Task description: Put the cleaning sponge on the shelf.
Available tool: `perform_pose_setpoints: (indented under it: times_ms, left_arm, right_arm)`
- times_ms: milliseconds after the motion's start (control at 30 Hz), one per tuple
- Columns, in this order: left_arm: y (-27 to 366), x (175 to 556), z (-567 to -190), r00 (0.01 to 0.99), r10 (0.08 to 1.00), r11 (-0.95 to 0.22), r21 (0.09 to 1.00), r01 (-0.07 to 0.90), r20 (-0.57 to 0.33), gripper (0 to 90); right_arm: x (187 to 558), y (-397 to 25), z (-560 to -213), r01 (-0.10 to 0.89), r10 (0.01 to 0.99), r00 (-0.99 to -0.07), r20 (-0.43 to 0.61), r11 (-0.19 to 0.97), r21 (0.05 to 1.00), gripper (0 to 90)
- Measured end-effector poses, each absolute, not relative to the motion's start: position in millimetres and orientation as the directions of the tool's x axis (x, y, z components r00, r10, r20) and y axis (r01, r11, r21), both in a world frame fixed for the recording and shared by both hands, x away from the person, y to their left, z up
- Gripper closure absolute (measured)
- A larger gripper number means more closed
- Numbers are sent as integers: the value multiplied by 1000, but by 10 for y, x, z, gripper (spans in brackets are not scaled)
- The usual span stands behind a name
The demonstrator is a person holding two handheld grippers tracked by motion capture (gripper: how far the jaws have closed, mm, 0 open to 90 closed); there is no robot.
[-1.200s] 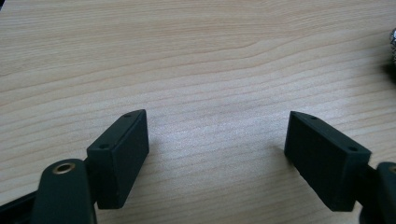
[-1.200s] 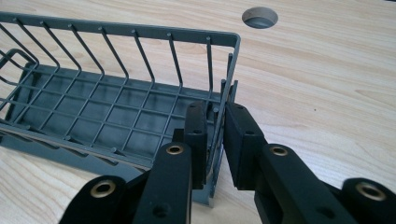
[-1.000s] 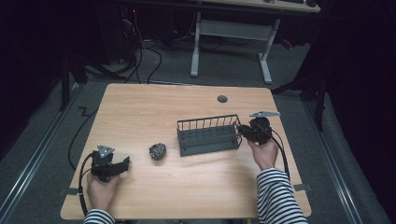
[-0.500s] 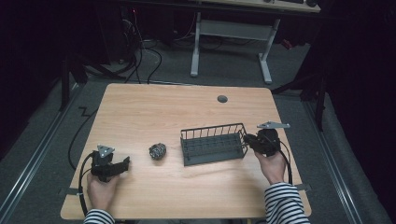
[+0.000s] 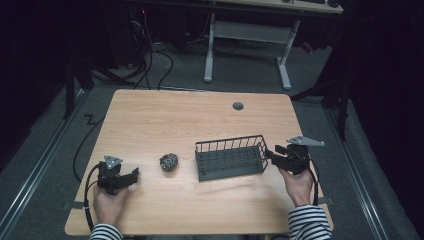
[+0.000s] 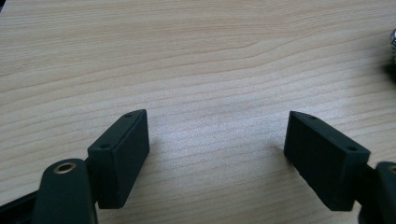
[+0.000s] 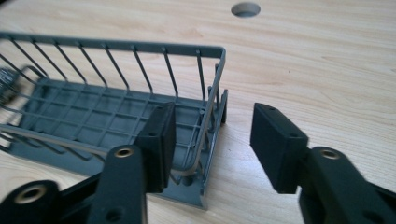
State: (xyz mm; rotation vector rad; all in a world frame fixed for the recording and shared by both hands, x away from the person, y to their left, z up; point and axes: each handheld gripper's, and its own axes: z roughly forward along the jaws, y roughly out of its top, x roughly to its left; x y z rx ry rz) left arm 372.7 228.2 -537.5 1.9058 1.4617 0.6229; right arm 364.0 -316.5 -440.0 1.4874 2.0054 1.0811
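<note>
A dark grey wire basket (image 5: pixel 230 157) lies empty on the wooden table (image 5: pixel 190 115), right of centre. My right gripper (image 5: pixel 272 155) is at its right end and is open. In the right gripper view, one jaw of the right gripper (image 7: pixel 214 125) is inside the basket (image 7: pixel 93 116) and the other outside, straddling the end wall without pinching it. A small dark speckled ball (image 5: pixel 169 162) rests left of the basket. My left gripper (image 5: pixel 129 176) sits low near the front left, open over bare wood (image 6: pixel 217 135), with the ball's edge (image 6: pixel 393 39) far right.
A round cable hole (image 5: pixel 238 105) is in the tabletop beyond the basket, also seen as the hole (image 7: pixel 246 8) in the right gripper view. A white-framed desk (image 5: pixel 247 30) and cables stand on the floor behind the table. Both cables trail off the near edge.
The right hand has drawn the basket toward the near right over the last second. Its jaws now stand apart around the end wall. The left gripper has stayed put.
</note>
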Motion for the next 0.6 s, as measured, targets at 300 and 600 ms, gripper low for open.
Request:
perform_pose_setpoints:
  times_ms: [300, 600]
  left_arm:
    - [2284, 3732, -5374, 277, 961, -175, 733, 658, -19, 212]
    - [2293, 3733, -5369, 303, 953, -193, 727, 659, -23, 182]
  right_arm:
    - [3303, -3368, -4461, 515, 948, -301, 104, 70, 854, 446]
    - [3180, -3443, -4924, 563, 969, -235, 79, 69, 824, 428]
